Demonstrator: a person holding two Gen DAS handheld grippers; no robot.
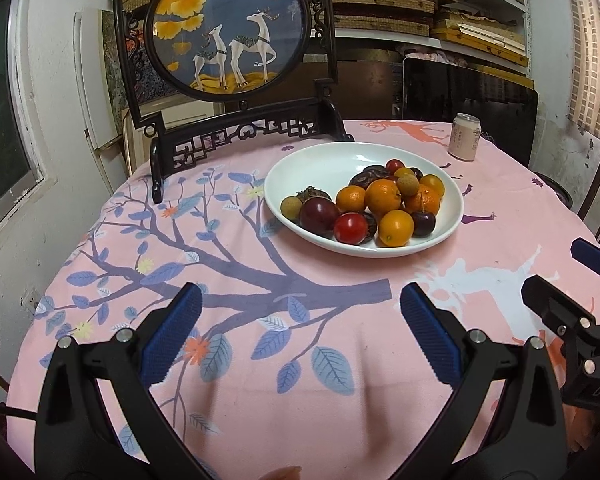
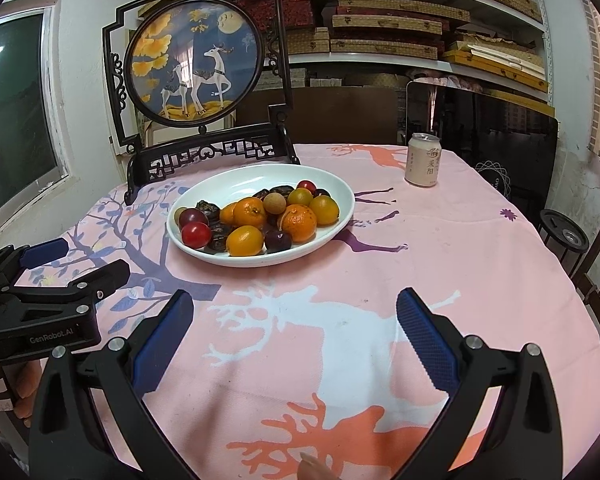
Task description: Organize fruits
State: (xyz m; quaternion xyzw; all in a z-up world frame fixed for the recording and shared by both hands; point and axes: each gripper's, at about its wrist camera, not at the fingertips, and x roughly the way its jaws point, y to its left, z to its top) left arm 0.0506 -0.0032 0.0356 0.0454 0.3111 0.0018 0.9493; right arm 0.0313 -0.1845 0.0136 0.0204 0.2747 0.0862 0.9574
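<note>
Pink tablecloth [image 2: 440,264] holds fruit bowl [image 2: 220,184]; neighbouring hand-held gripper [image 2: 76,266] reads "GenRobot.AI".

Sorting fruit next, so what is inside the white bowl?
The white bowl holds oranges, red tomatoes, dark plums and longans. Lower fruit is partly covered.

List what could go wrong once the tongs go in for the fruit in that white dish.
1. The fruits are heaped and touching, so lifting one may send a round neighbour rolling over the low rim of the white dish.
2. The dish sits on a loose cloth; a push may slide it.
3. Both tongs, left and right, hang open side by side and may collide.
</note>
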